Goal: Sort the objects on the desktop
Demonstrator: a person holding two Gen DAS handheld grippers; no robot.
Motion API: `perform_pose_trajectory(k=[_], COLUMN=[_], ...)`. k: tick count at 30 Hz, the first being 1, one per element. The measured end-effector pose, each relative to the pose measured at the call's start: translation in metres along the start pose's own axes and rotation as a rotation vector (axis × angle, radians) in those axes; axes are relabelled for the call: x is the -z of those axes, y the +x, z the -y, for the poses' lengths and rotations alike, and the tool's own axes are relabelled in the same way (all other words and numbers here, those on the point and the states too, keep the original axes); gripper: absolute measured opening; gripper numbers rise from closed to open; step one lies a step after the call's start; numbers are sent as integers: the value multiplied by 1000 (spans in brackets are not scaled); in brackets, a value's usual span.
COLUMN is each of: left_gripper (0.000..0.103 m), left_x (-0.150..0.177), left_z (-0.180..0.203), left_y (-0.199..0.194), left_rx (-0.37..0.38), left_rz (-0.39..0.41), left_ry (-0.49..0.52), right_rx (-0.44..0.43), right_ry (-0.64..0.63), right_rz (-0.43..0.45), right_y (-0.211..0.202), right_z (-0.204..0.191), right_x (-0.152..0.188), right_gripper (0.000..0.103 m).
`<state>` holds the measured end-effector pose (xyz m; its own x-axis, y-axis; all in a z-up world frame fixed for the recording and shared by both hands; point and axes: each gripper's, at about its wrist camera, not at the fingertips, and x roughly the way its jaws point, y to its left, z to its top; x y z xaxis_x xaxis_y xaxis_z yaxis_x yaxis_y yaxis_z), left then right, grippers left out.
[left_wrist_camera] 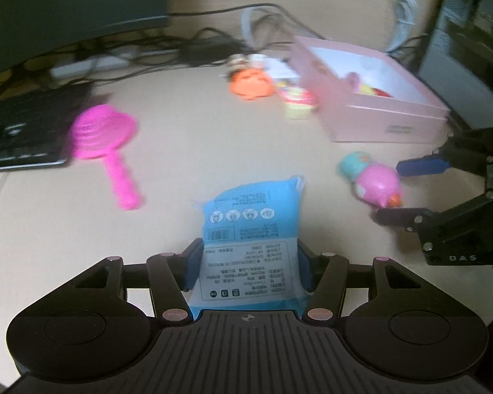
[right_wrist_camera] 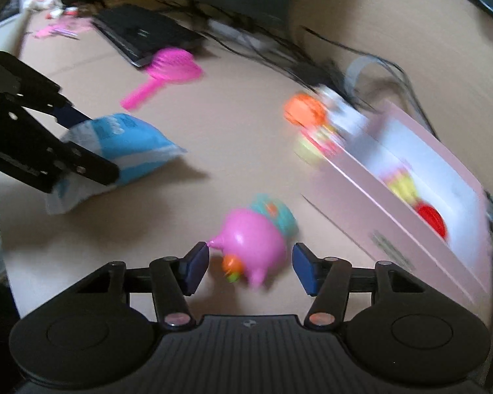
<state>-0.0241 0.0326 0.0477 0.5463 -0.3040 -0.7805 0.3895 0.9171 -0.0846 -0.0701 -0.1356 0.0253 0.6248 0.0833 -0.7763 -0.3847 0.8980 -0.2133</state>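
Left tongs [left_wrist_camera: 246,262] clenched on blue pack [left_wrist_camera: 251,229], blue pads pressed on both sides; pack lifted off the bench [left_wrist_camera: 197,138], seen from right wrist hanging tilted above its shadow. Right tongs [right_wrist_camera: 250,267] released, pink pig [right_wrist_camera: 253,243] between the pads, left pad touching or just beside the snout, right pad clear of the body. Pig lying on the bench, teal toy [right_wrist_camera: 276,213] touching it behind. Just right of the pig, pink box [right_wrist_camera: 394,216], open, near front edge of bench; red thing [right_wrist_camera: 432,220] and yellow thing [right_wrist_camera: 401,187] inside, blurred. Orange toy [right_wrist_camera: 304,110] and a small colourful toy [right_wrist_camera: 312,144] just beside the box's far corner. Pink brush [left_wrist_camera: 98,134] well left of the box, head near black keyboard [left_wrist_camera: 26,128]. Tangle of cables [left_wrist_camera: 187,42] along the back.
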Motion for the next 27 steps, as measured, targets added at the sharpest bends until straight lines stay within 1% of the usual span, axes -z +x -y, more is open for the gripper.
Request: perform_pose_trajectory(k=[3, 4, 7, 8, 9, 10, 12, 15, 18, 20, 23, 24, 25, 26, 27], left_gripper=[67, 72, 82, 83, 85, 87, 90, 91, 93, 94, 94, 94, 94, 95, 95], left_x=[-6, -8, -17, -20, -22, -23, -22, -19, -12, -7, 4, 8, 11, 14, 15], left_z=[33, 45, 73, 79, 85, 89, 94, 92, 89, 86, 86, 87, 88, 90, 92], left_y=[8, 12, 17, 16, 14, 13, 9, -1, -17, -30, -45, -50, -53, -56, -57], left_rx=[64, 80, 80, 87, 86, 76, 31, -43, -123, -162, -230, -246, -257, -264, -266], left_rz=[8, 6, -21, -23, -21, -16, -6, -7, -3, -7, -15, -20, -26, -29, -29], left_ry=[1, 10, 17, 17, 23, 28, 23, -33, -90, -120, -142, -153, -162, -163, -159], right_rx=[45, 53, 83, 77, 63, 48, 13, -51, -94, -112, -146, -154, -161, -168, -182], right_ry=[40, 57, 111, 136, 161, 179, 200, 194, 121, 64, 13, 3, -7, -15, -14], right_rz=[-28, -36, -44, -36, -17, 5, 46, 95, 144, 169, 180, 172, 160, 139, 123], right_y=[-10, -12, -28, -35, -43, -50, -60, -57, -47, -35, -10, 0, 10, 17, 22], right_z=[21, 28, 50, 58, 66, 72, 79, 77, 67, 61, 57, 56, 56, 54, 53], right_x=[24, 30, 49, 54, 57, 60, 64, 60, 50, 40, 27, 22, 19, 15, 13], right_gripper=[57, 59, 68, 74, 76, 78, 78, 78, 78, 77, 77, 76, 67, 53, 50])
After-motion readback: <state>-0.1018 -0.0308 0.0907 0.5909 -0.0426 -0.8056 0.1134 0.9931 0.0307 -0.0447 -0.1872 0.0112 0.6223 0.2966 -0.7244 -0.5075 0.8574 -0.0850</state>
